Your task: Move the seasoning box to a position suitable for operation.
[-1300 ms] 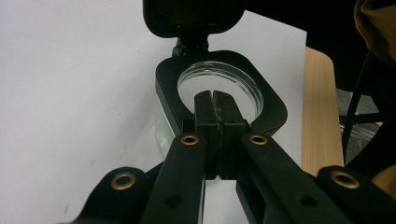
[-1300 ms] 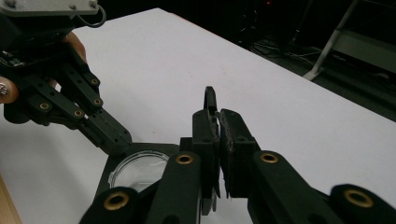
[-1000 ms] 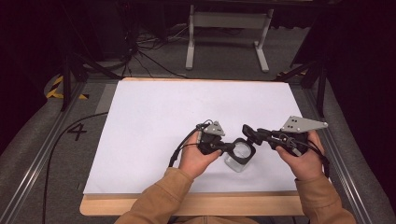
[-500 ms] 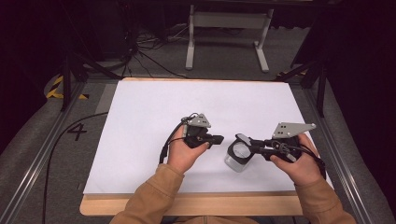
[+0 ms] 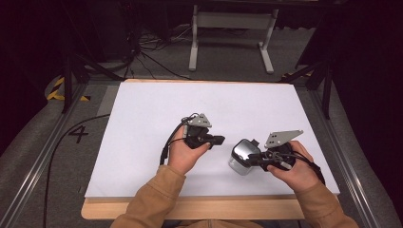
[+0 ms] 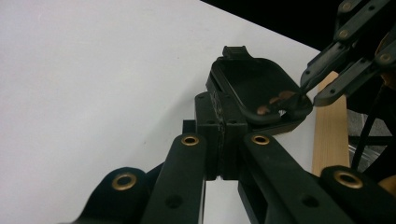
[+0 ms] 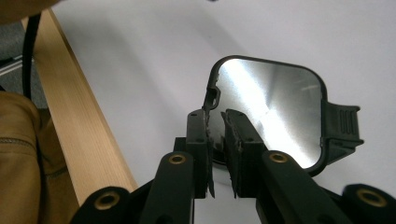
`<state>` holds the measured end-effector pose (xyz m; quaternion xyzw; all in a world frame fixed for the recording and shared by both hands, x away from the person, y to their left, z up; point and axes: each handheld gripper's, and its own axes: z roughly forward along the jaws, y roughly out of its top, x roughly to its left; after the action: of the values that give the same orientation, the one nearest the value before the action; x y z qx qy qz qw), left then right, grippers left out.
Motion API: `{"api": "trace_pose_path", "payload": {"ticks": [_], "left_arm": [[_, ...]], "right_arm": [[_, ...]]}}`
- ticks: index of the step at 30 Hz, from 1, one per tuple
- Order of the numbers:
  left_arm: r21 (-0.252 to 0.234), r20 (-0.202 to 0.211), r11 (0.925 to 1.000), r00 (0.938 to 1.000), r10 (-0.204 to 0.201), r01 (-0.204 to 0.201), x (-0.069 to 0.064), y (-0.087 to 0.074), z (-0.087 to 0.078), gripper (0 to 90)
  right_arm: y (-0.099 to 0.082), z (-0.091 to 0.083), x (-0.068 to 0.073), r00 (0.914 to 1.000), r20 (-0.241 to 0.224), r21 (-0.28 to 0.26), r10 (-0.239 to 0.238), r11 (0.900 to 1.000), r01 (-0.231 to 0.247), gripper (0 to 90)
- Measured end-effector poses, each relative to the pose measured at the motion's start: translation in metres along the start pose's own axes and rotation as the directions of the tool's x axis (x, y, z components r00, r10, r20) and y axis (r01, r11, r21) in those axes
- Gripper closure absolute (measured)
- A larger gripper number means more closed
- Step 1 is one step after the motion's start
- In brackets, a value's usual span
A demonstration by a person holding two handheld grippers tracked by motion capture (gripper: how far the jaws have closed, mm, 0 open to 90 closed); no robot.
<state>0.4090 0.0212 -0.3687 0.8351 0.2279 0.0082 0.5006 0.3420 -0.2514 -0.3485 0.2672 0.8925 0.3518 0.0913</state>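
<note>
A small black-rimmed box (image 5: 241, 151) with a shiny metal face (image 7: 275, 107) and a tab on one end is tilted just above the white board. My right gripper (image 5: 253, 159) pinches its near rim; the jaws (image 7: 215, 119) have just been closing, and the rim sits between the pads. In the left gripper view the box (image 6: 252, 81) shows its dark hollow side, with the right gripper's fingers (image 6: 306, 88) clamped on its edge. My left gripper (image 5: 221, 140) is shut on nothing, a short way left of the box and pointing at it.
The white board (image 5: 142, 142) lies on a wooden table whose edge (image 5: 190, 209) runs along the front. A grey metal stand (image 5: 233, 21) is on the floor behind. Metal rails (image 5: 43, 166) flank the table and a cable (image 5: 62, 142) runs along the left side.
The left gripper has drawn back leftward from the box, where both grippers met a second ago. The right hand has sunk a little toward the front edge with the box.
</note>
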Motion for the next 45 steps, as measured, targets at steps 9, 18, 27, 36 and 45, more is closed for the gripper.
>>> {"api": "trace_pose_path", "payload": {"ticks": [9, 18, 27, 36, 45], "left_arm": [[0.029, -0.01, 0.9996, 0.9999, -0.008, 0.008, 0.003, -0.001, 0.001, 89.6], [0.088, -0.014, 0.9961, 0.9999, -0.008, 0.01, 0.009, -0.009, 0.007, 89.6], [0.164, 0.029, 0.9864, 0.9996, 0.006, -0.01, 0.006, -0.016, 0.04, 89.9], [0.196, 0.072, 0.98, 0.9972, 0.023, -0.036, 0.003, -0.014, 0.052, 89.9], [0.184, 0.055, 0.9826, 0.9984, 0.012, -0.022, 0.005, -0.014, 0.044, 89.9]], "right_arm": [[-0.004, -0.016, -0.012, 0.9986, 0.047, -0.074, 0.024, 0.997, -0.02, 81.7], [-0.04, -0.026, -0.064, 0.9756, 0.078, -0.033, 0.205, 0.9786, -0.203, 87.9], [-0.044, -0.022, -0.062, 0.9757, 0.041, 0.029, 0.215, 0.9759, -0.216, 89.4], [-0.045, 0.002, -0.046, 0.9835, -0.017, 0.119, 0.18, 0.9771, -0.177, 90.0], [-0.041, 0.014, -0.041, 0.9868, -0.026, 0.117, 0.16, 0.9809, -0.156, 90.0]]}}
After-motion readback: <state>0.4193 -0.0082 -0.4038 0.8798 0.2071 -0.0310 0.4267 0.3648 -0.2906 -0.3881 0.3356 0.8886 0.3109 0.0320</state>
